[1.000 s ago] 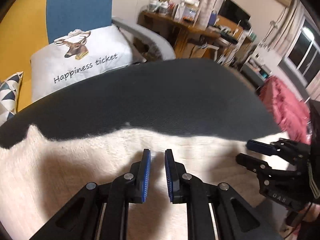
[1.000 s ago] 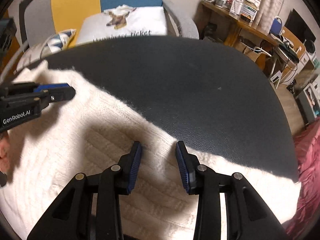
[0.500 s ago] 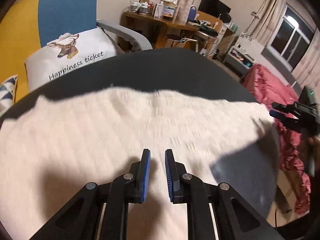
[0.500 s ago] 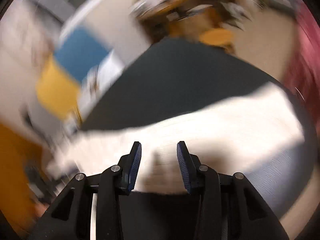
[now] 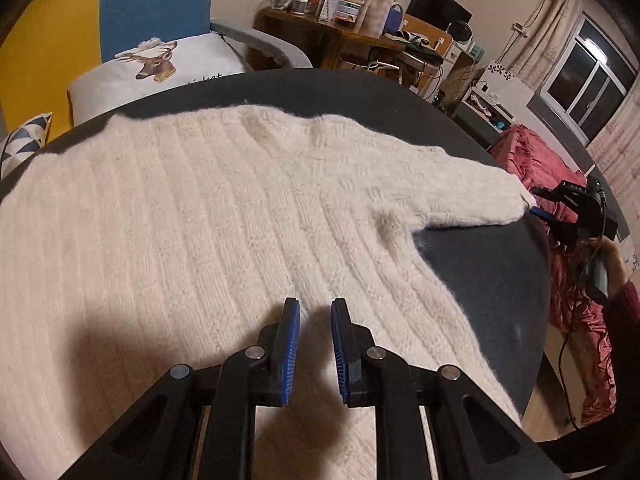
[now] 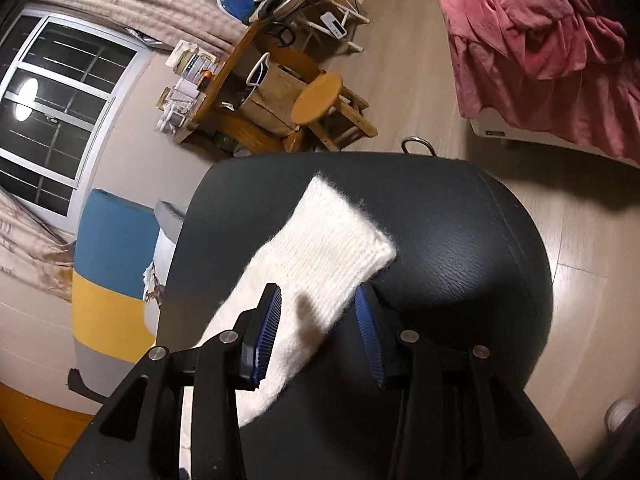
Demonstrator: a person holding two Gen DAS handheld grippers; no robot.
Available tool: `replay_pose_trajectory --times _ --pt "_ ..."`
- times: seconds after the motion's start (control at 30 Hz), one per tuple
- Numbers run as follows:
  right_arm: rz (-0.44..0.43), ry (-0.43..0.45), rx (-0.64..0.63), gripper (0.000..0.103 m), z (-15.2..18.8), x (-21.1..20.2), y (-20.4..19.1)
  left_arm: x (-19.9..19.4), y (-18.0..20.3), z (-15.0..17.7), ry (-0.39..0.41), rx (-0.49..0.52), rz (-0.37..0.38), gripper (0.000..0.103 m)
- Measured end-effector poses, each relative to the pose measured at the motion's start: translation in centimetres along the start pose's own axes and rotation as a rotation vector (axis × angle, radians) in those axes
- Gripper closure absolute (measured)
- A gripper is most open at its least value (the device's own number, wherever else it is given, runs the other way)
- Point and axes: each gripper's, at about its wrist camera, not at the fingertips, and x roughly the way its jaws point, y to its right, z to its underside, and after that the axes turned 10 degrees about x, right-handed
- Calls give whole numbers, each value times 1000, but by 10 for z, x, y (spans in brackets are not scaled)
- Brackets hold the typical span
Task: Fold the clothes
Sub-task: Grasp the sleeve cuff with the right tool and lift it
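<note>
Lying flat on the black table [image 5: 480, 264], the cream sweater [image 5: 200, 220] stretches one sleeve [image 6: 320, 256] lengthwise toward the table's edge. The right gripper [image 6: 318, 328] straddles that sleeve, jaws apart; the left gripper [image 5: 315, 344] hovers over the sweater's body, slightly parted, empty.

The left wrist view sits low and close over the cream ribbed knit sweater [image 5: 224, 216] spread on the round black leather-look table [image 5: 480, 264], looking forward across it toward the blue and yellow sofa back [image 5: 156, 0] and the cluttered wooden desk [image 5: 320, 32]. The right wrist view looks down, rolled sideways, from just above the table's far edge [image 6: 460, 264], close over the sweater's sleeve end [image 6: 332, 248]. Both share that sleeve, the table, the sofa and the pink bedspread [image 6: 540, 48].
</note>
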Motion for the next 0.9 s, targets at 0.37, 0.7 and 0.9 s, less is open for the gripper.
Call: replay_pose_trajectory --times 0.37,0.7,0.9 --pt "0 8 -90 96 6 1 -12 -13 -7 11 9 -84 61 87" --pt "-216 -150 -360 96 66 16 -119 -28 -18 13 24 -205 152 87" --pt "-258 -312 -551 96 157 54 -188 -35 -42 10 35 -359 265 86"
